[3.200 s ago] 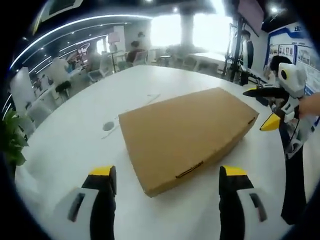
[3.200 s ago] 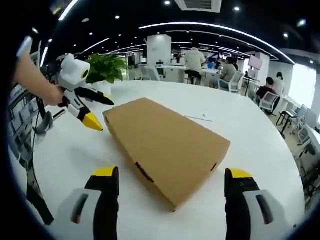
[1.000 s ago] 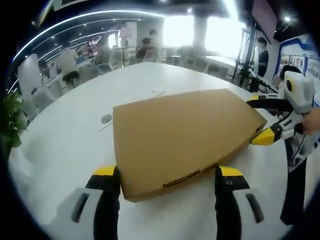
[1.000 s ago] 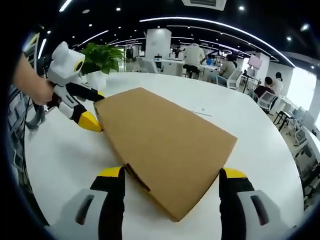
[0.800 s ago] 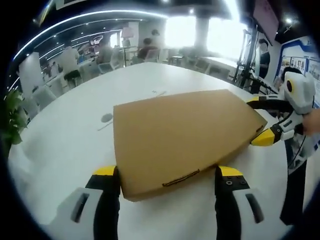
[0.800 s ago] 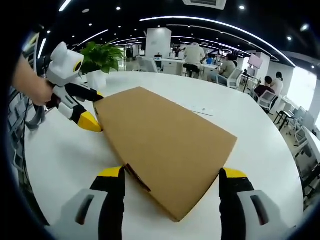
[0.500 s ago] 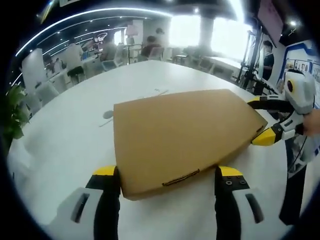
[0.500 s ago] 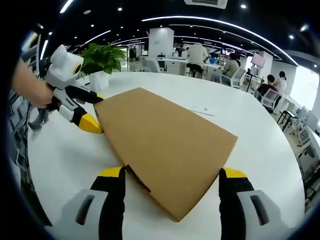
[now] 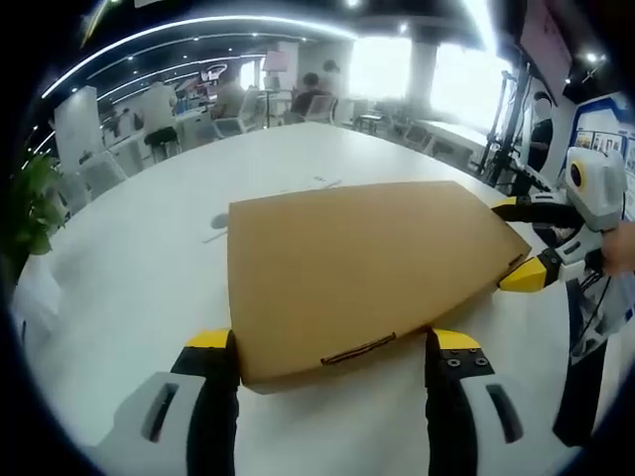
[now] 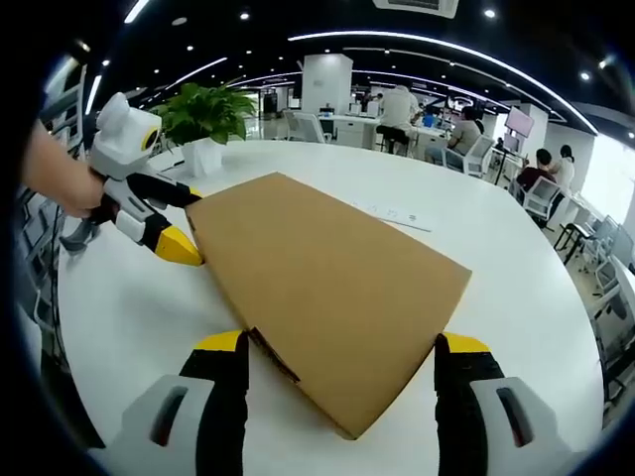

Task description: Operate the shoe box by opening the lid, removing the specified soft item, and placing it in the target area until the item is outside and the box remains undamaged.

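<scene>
In the left gripper view the box (image 9: 357,263) lay flat and closed on the white table (image 9: 129,288), its near short end sitting between the left gripper (image 9: 332,347)'s fingers, which stood wide to either side of that end, close against it but clamping nothing that I could make out. A thin slot (image 9: 357,348) ran along that end wall. At the far end the right gripper (image 9: 526,243) came in from the right, its yellow tips at the box's corner. The risk I saw was plain: if those wide fingers closed across the end, the thin card could buckle, and the lid would be pinned shut rather than freed. In the right gripper view the same box (image 10: 327,288) reached away across the table (image 10: 129,307), one end between the right gripper (image 10: 337,349)'s spread fingers, again with nothing gripped. The left gripper (image 10: 164,218) showed at the far corner, touching or nearly so. With both ends bracketed, a push from one side could slide the box, or a lift at one corner alone might twist or tear the lid. The soft item was presumably inside; I could not see it.
</scene>
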`<action>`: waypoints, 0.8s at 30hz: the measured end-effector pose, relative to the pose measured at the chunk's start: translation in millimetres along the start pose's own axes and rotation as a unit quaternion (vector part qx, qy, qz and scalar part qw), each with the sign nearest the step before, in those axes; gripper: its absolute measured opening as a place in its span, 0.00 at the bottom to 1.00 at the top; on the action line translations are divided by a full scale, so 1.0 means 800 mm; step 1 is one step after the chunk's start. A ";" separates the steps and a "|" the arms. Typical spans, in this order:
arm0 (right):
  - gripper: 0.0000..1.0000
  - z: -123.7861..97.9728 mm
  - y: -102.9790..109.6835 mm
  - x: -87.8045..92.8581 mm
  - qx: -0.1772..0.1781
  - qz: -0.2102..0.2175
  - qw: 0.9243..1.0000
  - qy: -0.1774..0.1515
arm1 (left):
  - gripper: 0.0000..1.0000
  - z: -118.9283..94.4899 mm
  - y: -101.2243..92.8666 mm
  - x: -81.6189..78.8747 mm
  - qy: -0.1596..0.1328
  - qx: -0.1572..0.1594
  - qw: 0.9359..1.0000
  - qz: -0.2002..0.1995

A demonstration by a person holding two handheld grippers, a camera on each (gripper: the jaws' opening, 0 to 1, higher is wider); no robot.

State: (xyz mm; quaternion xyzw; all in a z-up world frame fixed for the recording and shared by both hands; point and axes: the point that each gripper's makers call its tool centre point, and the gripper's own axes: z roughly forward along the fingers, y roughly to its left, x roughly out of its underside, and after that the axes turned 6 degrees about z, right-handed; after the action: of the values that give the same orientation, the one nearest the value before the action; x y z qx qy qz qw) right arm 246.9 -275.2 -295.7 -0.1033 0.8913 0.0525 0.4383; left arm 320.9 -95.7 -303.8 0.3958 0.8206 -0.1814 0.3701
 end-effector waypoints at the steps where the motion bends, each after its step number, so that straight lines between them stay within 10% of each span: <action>1: 0.77 0.000 0.000 0.000 0.000 0.000 1.000 0.001 | 0.77 0.000 0.000 0.000 0.001 -0.001 1.000 -0.001; 24: 0.79 -0.002 0.008 0.003 -0.027 -0.025 0.999 0.024 | 0.75 -0.025 -0.015 0.021 -0.007 -0.033 0.998 -0.054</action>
State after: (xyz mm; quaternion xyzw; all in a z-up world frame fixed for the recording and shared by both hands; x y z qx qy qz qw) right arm 242.8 -269.7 -296.5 -0.1391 0.8971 0.0631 0.4146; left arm 294.9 -82.2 -303.2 0.3375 0.8437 -0.1766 0.3781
